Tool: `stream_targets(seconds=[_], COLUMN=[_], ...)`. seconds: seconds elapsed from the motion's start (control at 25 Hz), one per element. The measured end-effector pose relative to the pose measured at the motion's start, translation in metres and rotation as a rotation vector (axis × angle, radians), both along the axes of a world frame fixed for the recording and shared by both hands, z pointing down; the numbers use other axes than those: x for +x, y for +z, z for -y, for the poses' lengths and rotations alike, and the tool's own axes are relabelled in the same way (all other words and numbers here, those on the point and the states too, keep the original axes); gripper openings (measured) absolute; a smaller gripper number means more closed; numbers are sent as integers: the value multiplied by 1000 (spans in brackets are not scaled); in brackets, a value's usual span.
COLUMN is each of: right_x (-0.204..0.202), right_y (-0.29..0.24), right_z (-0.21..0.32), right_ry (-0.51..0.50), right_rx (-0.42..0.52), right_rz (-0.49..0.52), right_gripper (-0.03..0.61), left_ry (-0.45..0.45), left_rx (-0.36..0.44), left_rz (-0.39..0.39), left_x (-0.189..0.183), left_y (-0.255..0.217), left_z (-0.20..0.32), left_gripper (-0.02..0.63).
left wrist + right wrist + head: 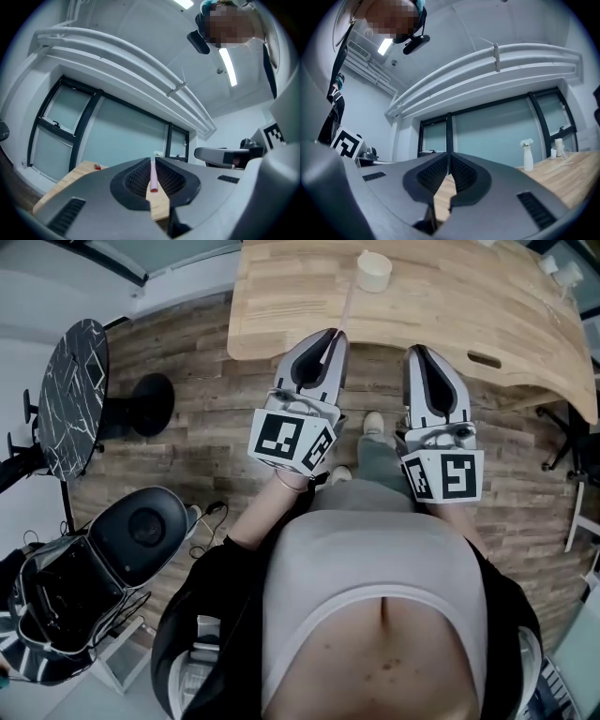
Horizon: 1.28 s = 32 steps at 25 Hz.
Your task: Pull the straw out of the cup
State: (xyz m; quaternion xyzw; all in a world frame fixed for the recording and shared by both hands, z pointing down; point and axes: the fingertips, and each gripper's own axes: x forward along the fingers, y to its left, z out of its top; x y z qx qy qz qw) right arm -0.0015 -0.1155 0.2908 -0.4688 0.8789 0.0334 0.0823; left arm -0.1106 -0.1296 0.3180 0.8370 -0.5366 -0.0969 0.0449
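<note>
A cream cup (373, 271) stands on the wooden table (450, 306) near its far side. A thin pink straw (348, 306) slants from the cup's left side down to my left gripper (335, 334), which hangs at the table's near edge. In the left gripper view the straw (153, 176) lies pinched between the closed jaws of that gripper (153, 159). I cannot tell whether the straw's far end is still in the cup. My right gripper (415, 351) hovers beside it at the table edge, shut with nothing between its jaws (448, 163).
A round black marble-top side table (70, 395) and a black chair (141, 531) stand at the left on the wood floor. A white vase with flowers (527, 157) and a small red object (97, 166) sit on the wooden table.
</note>
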Motion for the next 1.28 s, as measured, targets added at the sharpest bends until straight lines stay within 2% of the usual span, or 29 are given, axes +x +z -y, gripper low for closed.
stream_targets(seconds=[0.24, 0.48, 0.76, 1.12, 1.28], right_x=[-3, -1, 5, 14, 17], right_y=[-1, -3, 0, 17, 10], right_z=[-26, -25, -30, -62, -73], right_ry=[-9, -28, -35, 5, 1], right_rx=[2, -2, -32, -51, -30], right_rz=[-9, -19, -3, 18, 24], right_gripper=[37, 37, 37, 37, 37], left_ry=[3, -17, 24, 48, 46], left_rx=[8, 13, 14, 32, 38], left_rz=[-16, -19, -30, -32, -27], left_x=[0, 0, 16, 21, 22], left_y=[-5, -13, -13, -7, -11], left_z=[-25, -30, -42, -70, -82], left_gripper=[32, 32, 32, 33, 33])
